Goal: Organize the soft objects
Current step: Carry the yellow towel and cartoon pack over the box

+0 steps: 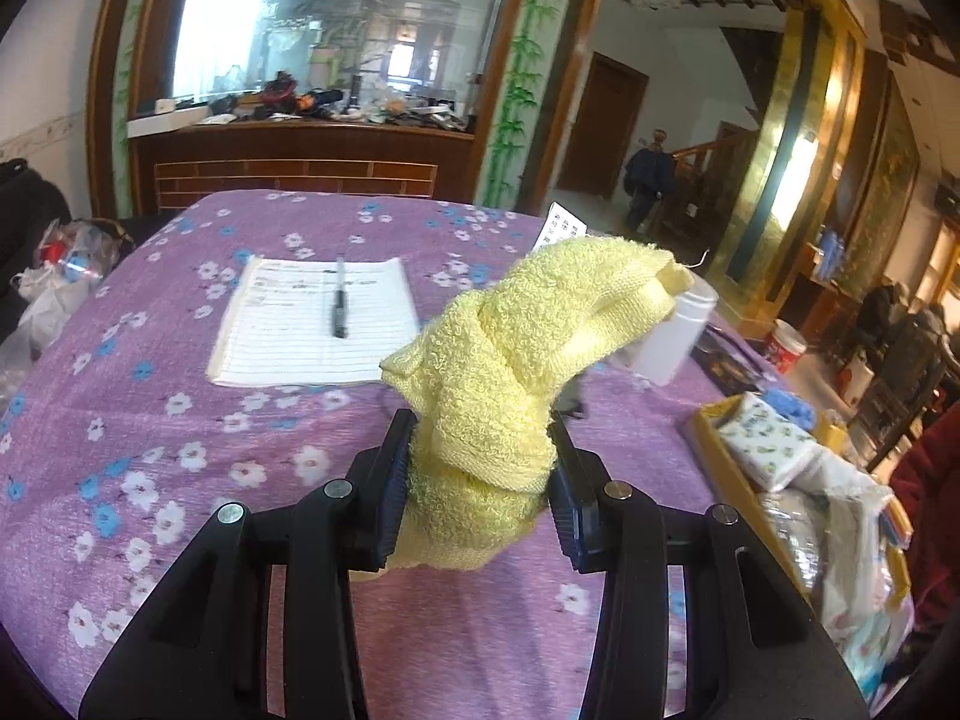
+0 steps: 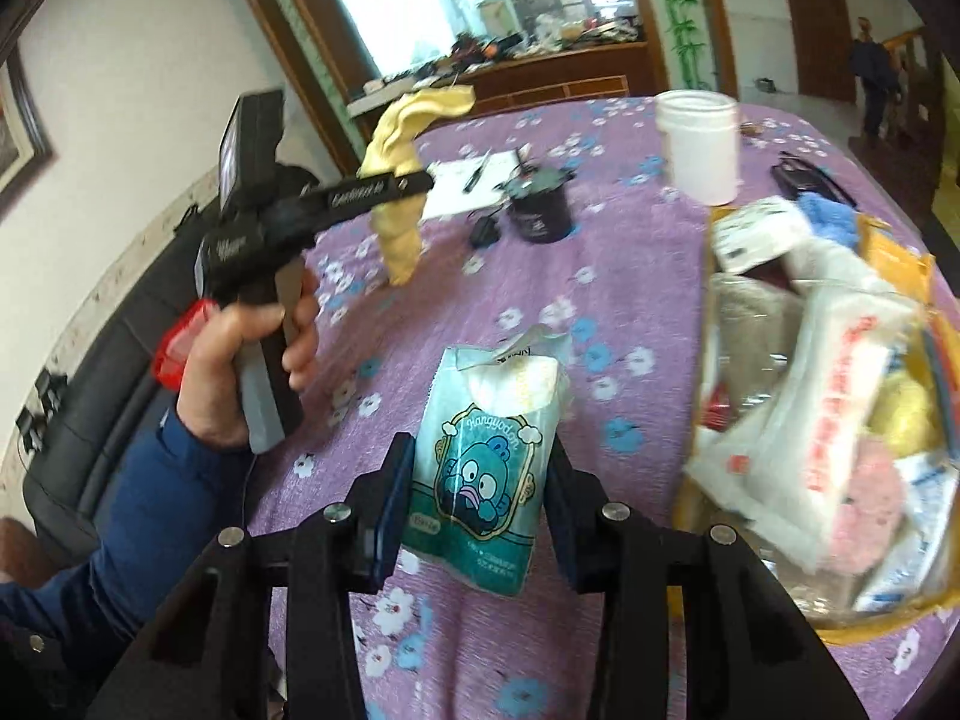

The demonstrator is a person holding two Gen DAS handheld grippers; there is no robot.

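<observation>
Two grippers at work over one table under a purple flowered cloth [image 1: 180,420], the cloth serving as landmark for every entry.

Item 1: left gripper [image 1: 480,468]. Jaws closed on a yellow towel [image 1: 510,360], pads pressing the bunched cloth from both sides. The towel is raised clear of the purple flowered cloth, its upper end flopping forward and its lower end hanging beneath the jaws. In the right wrist view the same gripper [image 2: 414,183] appears side-on, gripped by a bare hand [image 2: 240,360] with a blue sleeve, the towel [image 2: 396,228] draped through it above the cloth's left part.

Item 2: right gripper [image 2: 480,498]. Jaws closed on a tissue pack [image 2: 486,468], teal and white with a cartoon figure printed on its front; both pads meet its sides. The pack is held above the near middle of the cloth, its open top pointing away.

Item 3: yellow tray [image 2: 900,258], at the cloth's right edge, heaped with soft packets, plastic-wrapped bundles and a pink plush piece; contents blurred.

Item 4: lined notebook [image 1: 312,324], flat on the far middle of the cloth, a black pen [image 1: 339,306] lying on its page.

Item 5: white jar [image 2: 699,144], lid off, upright on the far right of the cloth.

Item 6: dark pot [image 2: 537,210], on the cloth between the notebook and the jar.
</observation>
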